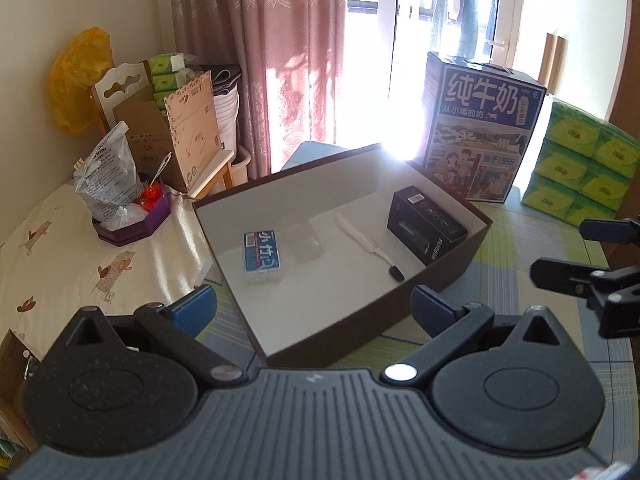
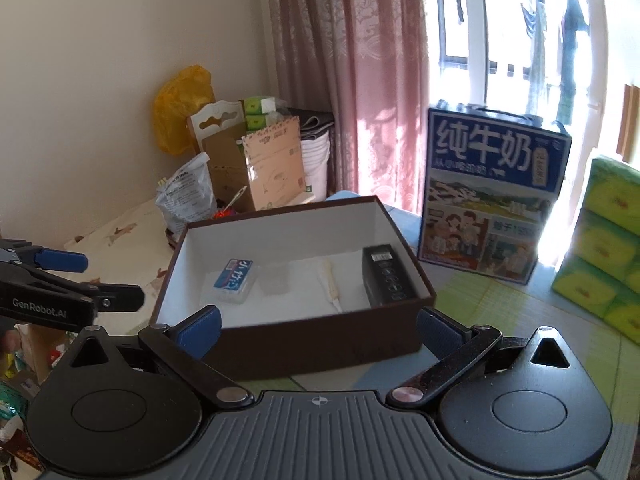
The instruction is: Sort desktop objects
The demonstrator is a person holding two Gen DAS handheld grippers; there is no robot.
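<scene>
A brown box [image 1: 448,276] [image 2: 320,344] with a white inside stands on the table. In it lie a blue-and-white packet [image 1: 262,256] [image 2: 234,276], a small clear case [image 1: 306,242] [image 2: 276,278], a white brush with a black tip [image 1: 368,240] [image 2: 332,282] and a black carton [image 1: 426,226] [image 2: 386,276]. My left gripper [image 1: 316,310] hovers open over the box's near corner, nothing between its fingers. My right gripper [image 2: 320,328] is open in front of the box's near wall, also holding nothing. Each gripper shows at the edge of the other's view.
A blue milk carton box [image 1: 480,128] [image 2: 492,196] stands behind the brown box. Green tissue packs [image 1: 580,168] [image 2: 608,248] are stacked at the right. A purple tin with bags [image 1: 128,224] sits on a cream cloth [image 1: 60,260] at the left, cardboard boxes [image 1: 188,128] behind it.
</scene>
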